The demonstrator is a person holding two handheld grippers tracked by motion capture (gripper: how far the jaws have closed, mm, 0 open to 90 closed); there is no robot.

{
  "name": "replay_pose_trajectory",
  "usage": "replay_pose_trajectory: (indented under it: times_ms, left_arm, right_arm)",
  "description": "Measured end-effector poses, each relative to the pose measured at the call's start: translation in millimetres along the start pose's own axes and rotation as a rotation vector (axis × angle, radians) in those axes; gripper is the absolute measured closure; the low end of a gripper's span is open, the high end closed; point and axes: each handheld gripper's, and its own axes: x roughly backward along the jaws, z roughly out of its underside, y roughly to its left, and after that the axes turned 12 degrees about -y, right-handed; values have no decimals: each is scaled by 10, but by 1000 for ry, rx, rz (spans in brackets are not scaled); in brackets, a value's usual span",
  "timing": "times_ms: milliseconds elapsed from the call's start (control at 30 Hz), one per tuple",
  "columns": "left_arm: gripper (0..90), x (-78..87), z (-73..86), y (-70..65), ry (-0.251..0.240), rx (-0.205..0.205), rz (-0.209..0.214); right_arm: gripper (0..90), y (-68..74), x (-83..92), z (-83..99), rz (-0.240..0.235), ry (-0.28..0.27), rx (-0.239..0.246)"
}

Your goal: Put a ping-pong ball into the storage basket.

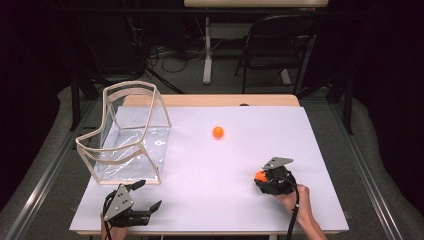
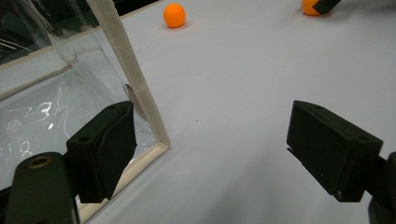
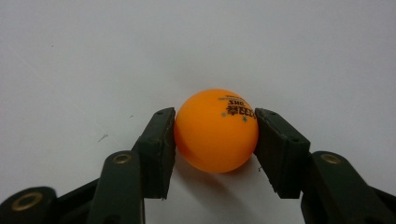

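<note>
My right gripper (image 1: 261, 177) sits low at the right front of the white table (image 1: 225, 200), shut on an orange ball (image 3: 215, 130) with black print; both pads touch its sides. The held ball (image 1: 260, 176) rests on the table surface. A second orange ball (image 1: 218, 132) lies loose near the table's middle, seen far off as ball (image 2: 174, 15) in the left gripper view. My left gripper (image 1: 150, 195) stands open at the front left, beside the near corner of a clear box (image 1: 130, 132); nothing is between its jaws.
The clear plastic box (image 2: 56, 93) with a cream frame stands open-topped at the left of the table. A wooden table edge (image 1: 210, 100) runs along the back. A chair (image 1: 280, 45) and cables sit on the floor beyond.
</note>
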Motion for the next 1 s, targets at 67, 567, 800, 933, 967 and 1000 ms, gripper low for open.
replay_pose_trajectory:
  times_ms: [67,567,800,933,967,1000]
  left_arm:
    - [160,-3,-1,-2,0,-1,-3]
    - [160,4,-4,0,-3,0,-4]
    - [160,4,-7,1,-5,-3,-5]
    - [160,-2,-5,-4,-4,0,-4]
    - [160,-5,-4,-1,-3,0,-1]
    - [160,-5,-4,-1,-3,0,-1]
  right_arm:
    - [496,1,4,-2,0,1,-1]
    - [497,32,103,-81,1,-28,15]
    - [497,73,119,-127,-3,-40,29]
    - [497,89,121,-141,-2,-48,25]
    - [497,91,120,-152,-4,-53,30]
    - [497,91,120,-152,-4,-53,30]
